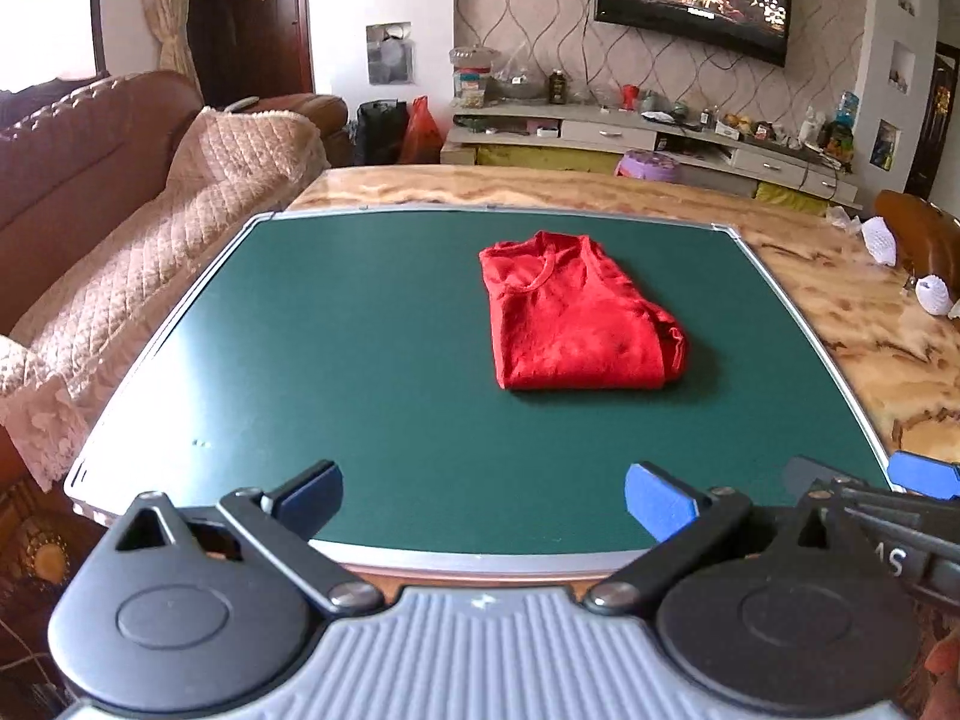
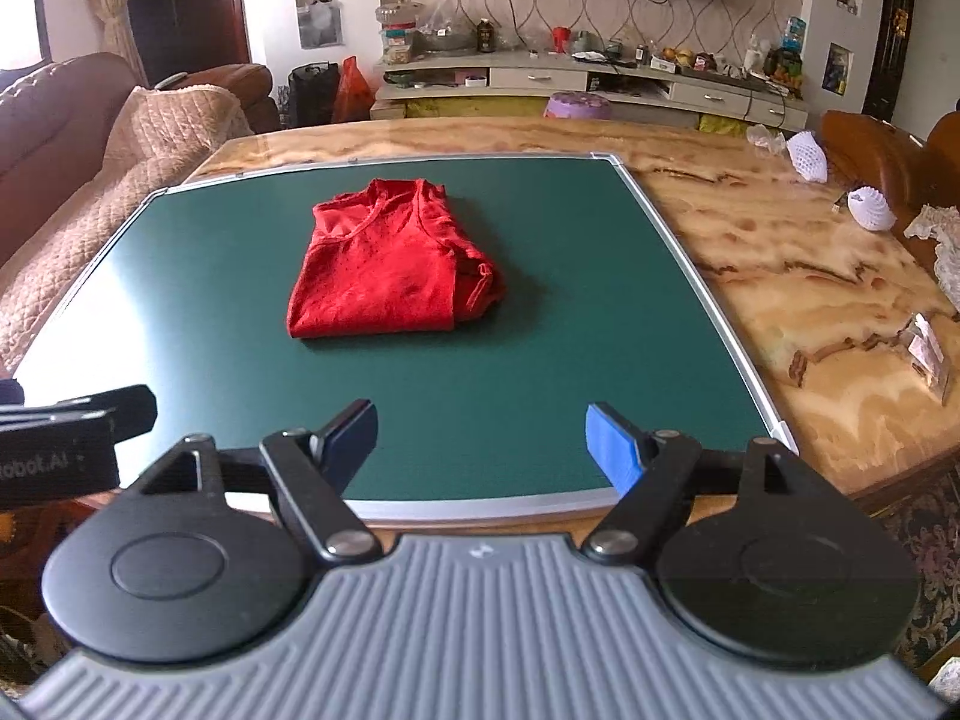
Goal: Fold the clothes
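Observation:
A red shirt [image 1: 576, 318] lies folded into a compact rectangle on the green board [image 1: 336, 360], right of its middle, neckline facing away. It also shows in the right wrist view [image 2: 384, 267], left of the middle of the board [image 2: 570, 330]. My left gripper [image 1: 483, 501] is open and empty, hovering over the board's near edge, well short of the shirt. My right gripper [image 2: 480, 441] is open and empty, also at the near edge. The right gripper's blue pad shows at the left wrist view's right edge [image 1: 921, 474].
The board rests on a marble-patterned table [image 2: 810, 276]. White mesh fruit nets [image 2: 870, 210] and paper scraps lie at the table's right side. A quilt-covered sofa [image 1: 150, 228] stands to the left. A TV cabinet [image 1: 630, 132] with clutter stands behind.

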The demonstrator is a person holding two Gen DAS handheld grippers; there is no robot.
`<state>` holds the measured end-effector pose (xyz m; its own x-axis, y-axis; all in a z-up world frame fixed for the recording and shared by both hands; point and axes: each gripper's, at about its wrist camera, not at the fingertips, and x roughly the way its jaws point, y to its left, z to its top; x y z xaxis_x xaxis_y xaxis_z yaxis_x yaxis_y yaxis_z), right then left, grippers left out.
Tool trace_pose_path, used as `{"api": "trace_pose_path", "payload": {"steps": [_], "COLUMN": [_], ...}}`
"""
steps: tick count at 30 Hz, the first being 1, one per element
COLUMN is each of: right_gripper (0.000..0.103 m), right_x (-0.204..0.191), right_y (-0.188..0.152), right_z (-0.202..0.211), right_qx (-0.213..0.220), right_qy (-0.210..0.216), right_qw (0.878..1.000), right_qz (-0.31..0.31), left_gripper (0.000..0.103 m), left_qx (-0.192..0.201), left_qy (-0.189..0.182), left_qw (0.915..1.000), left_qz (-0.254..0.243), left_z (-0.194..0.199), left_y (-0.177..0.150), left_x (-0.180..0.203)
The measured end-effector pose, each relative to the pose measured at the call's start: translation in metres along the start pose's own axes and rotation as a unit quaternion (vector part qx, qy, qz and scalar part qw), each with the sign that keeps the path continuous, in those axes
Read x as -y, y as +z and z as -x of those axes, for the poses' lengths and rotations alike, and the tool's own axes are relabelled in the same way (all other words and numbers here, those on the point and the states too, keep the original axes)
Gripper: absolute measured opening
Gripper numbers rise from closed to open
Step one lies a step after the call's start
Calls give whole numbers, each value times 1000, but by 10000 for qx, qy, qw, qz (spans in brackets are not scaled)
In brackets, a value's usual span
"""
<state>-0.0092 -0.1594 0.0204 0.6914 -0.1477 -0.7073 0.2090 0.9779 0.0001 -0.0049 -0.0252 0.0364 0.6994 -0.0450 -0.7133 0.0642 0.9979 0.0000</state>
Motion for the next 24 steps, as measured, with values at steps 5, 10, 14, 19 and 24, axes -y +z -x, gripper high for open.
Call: {"api": "trace_pose_path", "payload": {"steps": [5, 10, 14, 19, 24], "right_gripper": [84, 84, 84, 84, 84], "right_x": [-1, -3, -6, -7, -9], "right_y": [4, 8, 11, 15, 18], "right_z": [-12, -22, -32, -44, -54], "right_qx": [-39, -81, -133, -209, -250], "right_qy": [12, 41, 64, 71, 70], "right_qw": [10000, 9999, 9999, 9997, 9996], "right_qz": [-27, -49, -57, -72, -52], "left_gripper": [103, 103, 103, 103, 103], "left_qx": [-75, -121, -148, -181, -239], "left_qy": [17, 17, 10, 2, 25], "left_qw": [10000, 9999, 9999, 9998, 9997], "left_qz": [54, 38, 0, -46, -80], "left_z": [-13, -26, -36, -49, -61], "left_y": [0, 2, 3, 5, 6], "left_x": [-2, -1, 0, 2, 2]}}
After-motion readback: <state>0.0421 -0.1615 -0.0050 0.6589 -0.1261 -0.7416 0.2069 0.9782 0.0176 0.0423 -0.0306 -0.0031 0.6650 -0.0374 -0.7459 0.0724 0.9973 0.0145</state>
